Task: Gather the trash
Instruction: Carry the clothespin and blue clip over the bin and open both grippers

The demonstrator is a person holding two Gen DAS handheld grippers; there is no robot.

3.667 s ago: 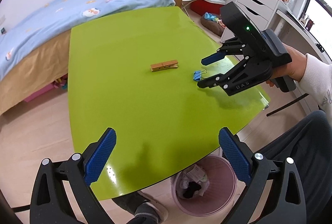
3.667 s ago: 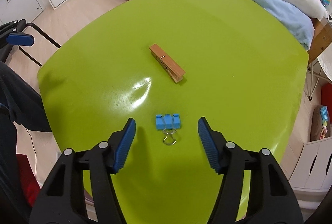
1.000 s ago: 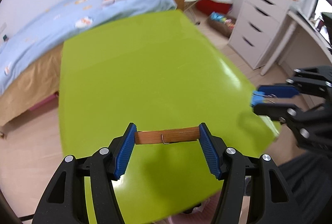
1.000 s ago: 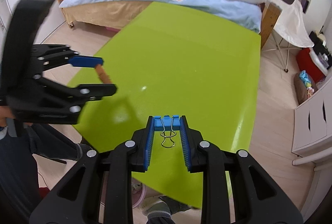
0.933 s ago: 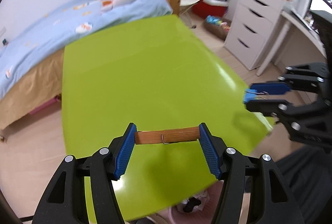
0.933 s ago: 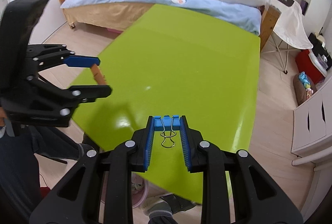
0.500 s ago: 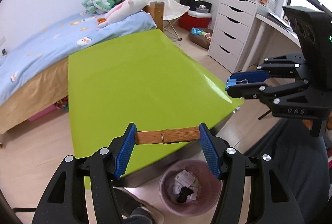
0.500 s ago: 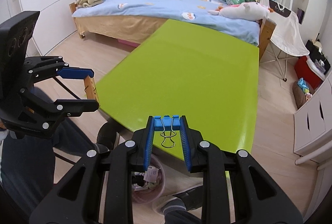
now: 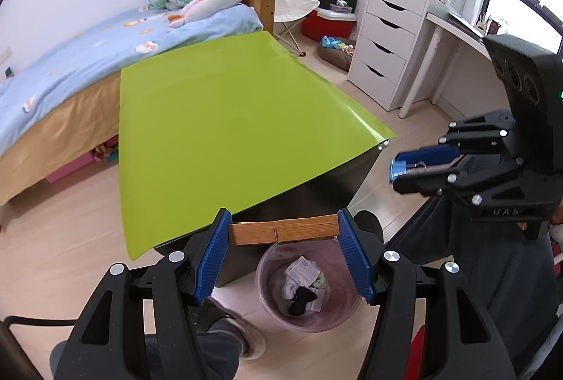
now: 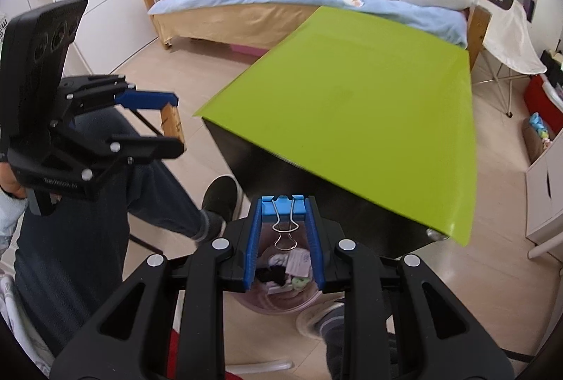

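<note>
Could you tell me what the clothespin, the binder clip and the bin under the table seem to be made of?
Clothespin: unfinished wood, by its tan grain, with a small metal spring.
Binder clip: blue body, painted metal or plastic, I cannot tell which; bare silvery wire handles.
Bin: probably thin plastic, pale pink and translucent, its contents showing through the wall.

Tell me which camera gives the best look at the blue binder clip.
The right wrist view. The blue binder clip sits front and centre between the right gripper fingers, wire handles plainly visible, above the pink trash bin. The left wrist view shows it only small and side-on at the right gripper's fingertips.
</note>
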